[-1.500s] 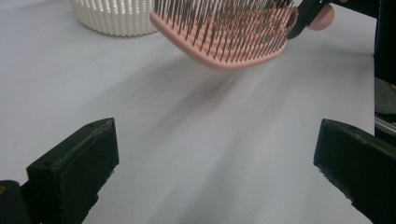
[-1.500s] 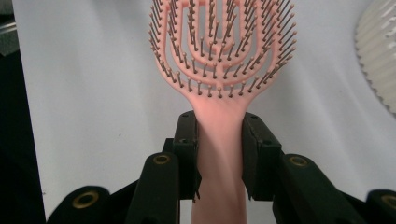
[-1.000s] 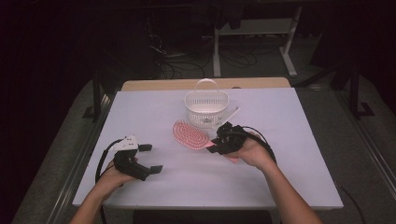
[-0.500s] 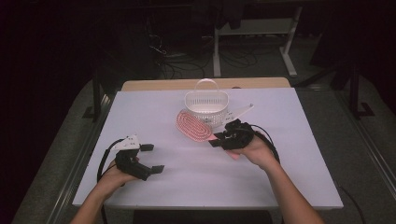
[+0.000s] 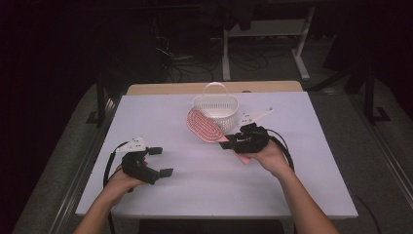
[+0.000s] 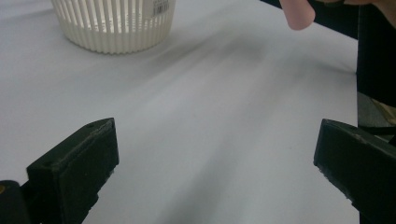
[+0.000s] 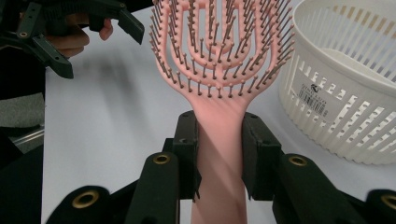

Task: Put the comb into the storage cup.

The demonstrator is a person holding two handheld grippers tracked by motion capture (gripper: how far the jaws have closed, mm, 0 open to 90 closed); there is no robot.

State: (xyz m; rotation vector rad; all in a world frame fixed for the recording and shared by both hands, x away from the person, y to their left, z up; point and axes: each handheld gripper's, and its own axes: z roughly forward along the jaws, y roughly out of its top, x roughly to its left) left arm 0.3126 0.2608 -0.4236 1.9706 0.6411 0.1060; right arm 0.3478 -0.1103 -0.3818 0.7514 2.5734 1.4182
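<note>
**Pink brush lifted toward the basket**

Right now the pink plastic hairbrush with looped, open ribs and dark bristles (image 7: 219, 70) is hanging just above the white tabletop (image 5: 302, 195), near the middle and toward the far edge, its head close beside the white slatted plastic basket with a hoop handle (image 5: 215, 109). The right gripper (image 7: 218, 154) is clamping both jaws on the brush's narrow neck, where handle meets head. That looks the sensible place to hold: the brush is probably light and stiff, but its smooth handle could slip or swing, and the thin ribs may flex if squeezed. Its long axis is running from the handle end (image 5: 245, 158) by the person's right hand, up and left to the head (image 5: 204, 126), which is pointing toward the table's far left corner, bristles facing up.

The left gripper (image 5: 156, 161) is resting near the front left corner, jaws standing wide apart with nothing between them.
</note>
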